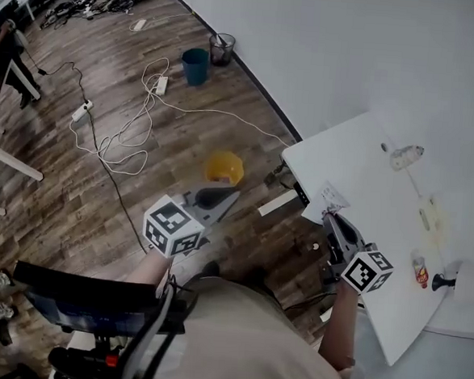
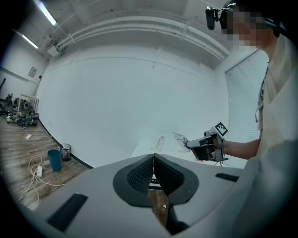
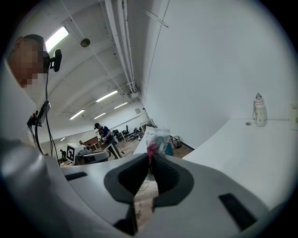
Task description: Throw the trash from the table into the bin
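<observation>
The right tool (image 3: 151,156) is clenched on a crumpled clear plastic wrapper (image 3: 157,139) with pink and teal print. It pinches the wrapper's lower end, so the rest sticks out past the tips along the tool's own line. In the head view this tool hangs over the near corner of the white desk (image 1: 368,165). The left tool (image 2: 153,158) is clenched on nothing. The coming move turns, I judge, on the round yellow bin (image 1: 223,167) on the wooden floor (image 1: 106,86). It sits off the desk's edge, below and left of the wrapper, nearer the empty left tool, so the right hand has to cross over to it. A blue bin (image 1: 195,66) stands well apart by the wall. No brand or word reads on the wrapper. A small red-labelled item (image 1: 419,274) on the desk is too small to read.
</observation>
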`<move>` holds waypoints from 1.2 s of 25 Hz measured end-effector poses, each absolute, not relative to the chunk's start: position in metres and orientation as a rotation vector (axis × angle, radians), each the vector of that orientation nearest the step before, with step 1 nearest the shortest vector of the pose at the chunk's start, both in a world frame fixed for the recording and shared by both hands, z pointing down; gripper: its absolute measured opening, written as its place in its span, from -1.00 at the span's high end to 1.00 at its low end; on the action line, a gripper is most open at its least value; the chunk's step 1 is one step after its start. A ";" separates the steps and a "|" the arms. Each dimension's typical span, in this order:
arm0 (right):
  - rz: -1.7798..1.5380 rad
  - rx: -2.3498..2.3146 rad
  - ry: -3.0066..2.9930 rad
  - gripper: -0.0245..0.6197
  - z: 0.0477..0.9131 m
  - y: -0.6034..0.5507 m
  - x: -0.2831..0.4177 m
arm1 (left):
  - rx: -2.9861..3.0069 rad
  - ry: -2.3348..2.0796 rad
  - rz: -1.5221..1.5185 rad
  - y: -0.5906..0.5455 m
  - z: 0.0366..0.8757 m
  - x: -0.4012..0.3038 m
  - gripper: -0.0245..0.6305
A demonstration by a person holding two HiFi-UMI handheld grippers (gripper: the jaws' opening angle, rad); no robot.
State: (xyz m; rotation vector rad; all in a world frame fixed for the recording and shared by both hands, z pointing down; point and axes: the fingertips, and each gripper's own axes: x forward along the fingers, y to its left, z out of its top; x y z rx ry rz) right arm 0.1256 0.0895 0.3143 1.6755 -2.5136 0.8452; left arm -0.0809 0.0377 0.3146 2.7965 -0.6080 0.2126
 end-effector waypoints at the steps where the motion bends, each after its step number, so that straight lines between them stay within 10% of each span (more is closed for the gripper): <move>1: 0.845 1.672 -2.515 0.81 0.315 0.087 0.127 | 2.793 -0.608 0.212 0.036 0.316 -0.079 0.88; 30: 0.925 1.012 -2.862 0.81 0.343 0.017 0.212 | 2.675 -0.780 0.279 -0.021 0.313 0.105 0.88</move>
